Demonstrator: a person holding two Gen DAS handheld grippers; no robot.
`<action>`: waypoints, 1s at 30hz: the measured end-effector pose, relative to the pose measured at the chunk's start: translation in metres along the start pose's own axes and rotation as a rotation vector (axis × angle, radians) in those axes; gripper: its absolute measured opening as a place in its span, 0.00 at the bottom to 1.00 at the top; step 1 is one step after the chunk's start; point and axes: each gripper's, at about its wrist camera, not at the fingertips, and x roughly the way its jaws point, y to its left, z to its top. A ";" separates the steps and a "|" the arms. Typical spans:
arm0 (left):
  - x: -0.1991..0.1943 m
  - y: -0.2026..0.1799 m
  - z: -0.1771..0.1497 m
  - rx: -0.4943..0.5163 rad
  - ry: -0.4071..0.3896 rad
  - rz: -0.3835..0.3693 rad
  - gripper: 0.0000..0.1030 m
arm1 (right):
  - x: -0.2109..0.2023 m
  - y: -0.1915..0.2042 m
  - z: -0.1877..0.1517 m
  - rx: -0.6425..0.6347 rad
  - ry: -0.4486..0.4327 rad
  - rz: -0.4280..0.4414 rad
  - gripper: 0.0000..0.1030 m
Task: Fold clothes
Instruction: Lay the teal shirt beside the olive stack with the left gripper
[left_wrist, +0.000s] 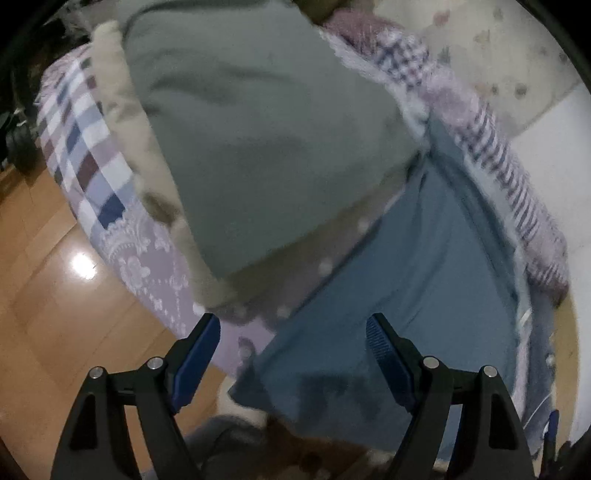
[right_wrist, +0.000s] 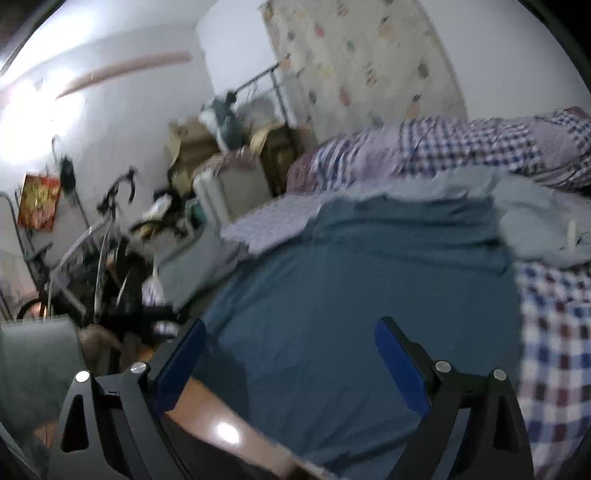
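Both frames are pretty blurry, so take this loosely. The blue cloth (left_wrist: 417, 295) lies spread over the bed (left_wrist: 92, 147), running from the middle of the left wrist frame down to its bottom edge; in the right wrist view it fills the centre and lower right, with a bunched ridge across the upper middle. A grey-green garment (left_wrist: 258, 140) lies in the upper centre of the left view, partly over a beige, dotted piece.

The left hand-held gripper (left_wrist: 291, 358) has its jaws wide apart above the near end of the blue cloth, holding nothing. The right hand-held gripper (right_wrist: 291, 354) is the same: jaws apart, empty, over the cloth near the bed's edge.

My guess is it's between grabs. Whether the blue piece is laid out for folding or already folded over once, I can't tell. Any next grab needs a clean pinch on an edge or corner.

No baskets or bins holding clothes that I can make out.
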 end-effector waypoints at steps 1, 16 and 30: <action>0.006 0.000 0.000 0.009 0.037 0.010 0.82 | 0.006 0.003 -0.006 -0.016 0.021 0.004 0.92; 0.017 -0.012 -0.009 0.080 0.153 0.032 0.35 | 0.043 0.030 -0.033 -0.121 0.129 0.021 0.92; -0.009 0.003 -0.013 0.036 0.109 -0.102 0.17 | 0.106 0.106 -0.071 -0.394 0.206 0.055 0.92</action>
